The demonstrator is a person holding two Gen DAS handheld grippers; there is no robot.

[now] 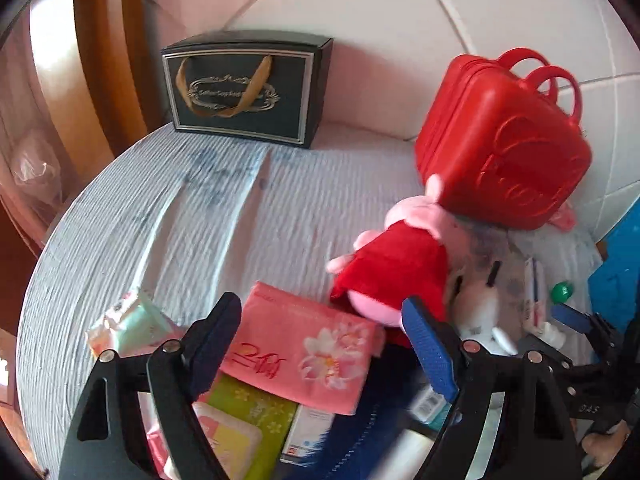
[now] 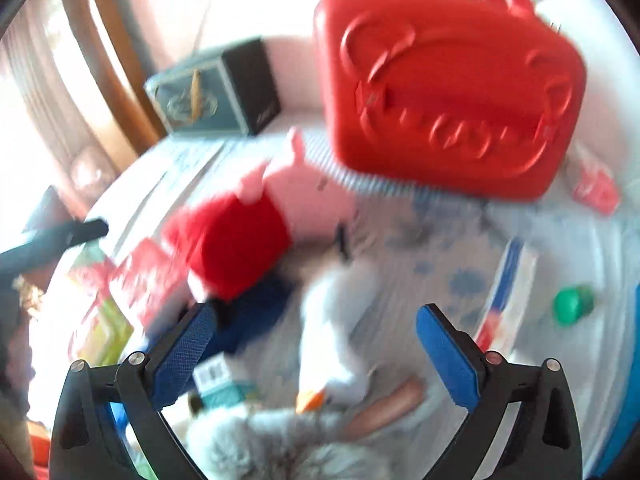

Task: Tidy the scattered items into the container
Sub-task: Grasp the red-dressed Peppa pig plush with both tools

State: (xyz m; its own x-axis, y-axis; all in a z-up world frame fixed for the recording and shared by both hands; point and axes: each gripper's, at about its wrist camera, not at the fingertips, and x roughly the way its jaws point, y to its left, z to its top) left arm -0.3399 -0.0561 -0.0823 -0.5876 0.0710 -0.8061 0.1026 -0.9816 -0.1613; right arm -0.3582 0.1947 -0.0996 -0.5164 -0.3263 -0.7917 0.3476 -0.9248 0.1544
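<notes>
From the left wrist, the left gripper (image 1: 326, 344) stands spread wide with nothing between its pads, hanging over a pink tissue pack (image 1: 302, 350) that lies on a bed (image 1: 160, 216) with a ribbed pale cover. Below that pack lie a green packet (image 1: 256, 420) and a pale green wipes pack (image 1: 134, 322) at the left. A pink plush pig in a red dress (image 1: 394, 264) lies just right of the tissue pack, its head touching a red plastic case (image 1: 502, 148) with two handles that stands tilted against the white padded headboard (image 1: 400, 40). A black gift box (image 1: 244, 90) sits farther back, well apart from the case. A green ball (image 1: 562, 292) lies at the right.

From the right wrist, blurred, the right gripper (image 2: 314, 354) is also spread and empty, above a white plush toy (image 2: 332, 320). The red case (image 2: 448, 88) fills the top, the pig (image 2: 248, 236) lies to its lower left, the green ball (image 2: 572, 306) at the right.
</notes>
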